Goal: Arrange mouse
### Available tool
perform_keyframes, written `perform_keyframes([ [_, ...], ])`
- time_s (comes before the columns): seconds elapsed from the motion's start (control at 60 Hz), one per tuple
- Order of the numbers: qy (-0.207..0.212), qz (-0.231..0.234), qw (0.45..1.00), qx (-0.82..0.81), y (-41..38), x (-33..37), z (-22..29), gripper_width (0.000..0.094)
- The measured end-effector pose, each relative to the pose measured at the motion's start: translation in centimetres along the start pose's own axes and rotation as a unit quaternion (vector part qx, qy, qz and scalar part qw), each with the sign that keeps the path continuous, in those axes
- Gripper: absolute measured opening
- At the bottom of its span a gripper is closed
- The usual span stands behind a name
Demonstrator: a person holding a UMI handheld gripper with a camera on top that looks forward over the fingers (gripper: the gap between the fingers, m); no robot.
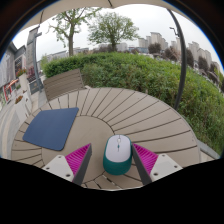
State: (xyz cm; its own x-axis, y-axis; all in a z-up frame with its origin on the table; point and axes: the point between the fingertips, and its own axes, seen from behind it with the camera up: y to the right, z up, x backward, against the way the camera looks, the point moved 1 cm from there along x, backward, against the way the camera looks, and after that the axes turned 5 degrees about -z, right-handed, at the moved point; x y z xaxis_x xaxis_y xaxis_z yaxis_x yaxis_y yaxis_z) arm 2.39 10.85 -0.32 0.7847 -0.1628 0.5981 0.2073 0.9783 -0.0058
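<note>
A white and teal computer mouse (117,153) lies on the round wooden slatted table (135,112), between my two fingers. My gripper (112,160) is open, with a gap between the mouse and each pink pad (79,158). The mouse rests on the table on its own. A dark blue mouse mat (50,128) lies flat on the table to the left, ahead of the left finger.
A wooden chair (64,82) stands at the table's far left side. A green hedge (140,70) runs behind the table, with trees and buildings beyond. A dark pole (182,60) rises at the right. The table's curved edge lies at the right.
</note>
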Motion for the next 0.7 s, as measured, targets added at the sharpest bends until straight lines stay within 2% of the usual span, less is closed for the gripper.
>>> perform_keyframes([
  [0.083,-0.002,0.004,1.0,0.004,-0.3,-0.2,-0.1,0.0792],
  [0.167,-0.003,-0.004,1.0,0.014,0.0,-0.5,-0.4,0.0723],
  [0.2,-0.002,-0.014,1.0,0.023,0.3,-0.6,-0.5,0.0641],
  [0.233,0.001,-0.016,1.0,0.027,0.3,-0.8,-0.3,0.0461],
  [0.333,-0.015,-0.039,0.999,0.025,0.7,-0.5,0.3,0.0436],
  [0.4,-0.004,-0.043,0.999,0.012,0.2,0.3,2.8,0.0435],
  [0.617,0.03,0.003,0.999,-0.013,-9.0,1.9,12.1,0.0435],
  [0.7,0.043,0.018,0.999,-0.001,-13.9,1.0,13.2,0.0434],
])
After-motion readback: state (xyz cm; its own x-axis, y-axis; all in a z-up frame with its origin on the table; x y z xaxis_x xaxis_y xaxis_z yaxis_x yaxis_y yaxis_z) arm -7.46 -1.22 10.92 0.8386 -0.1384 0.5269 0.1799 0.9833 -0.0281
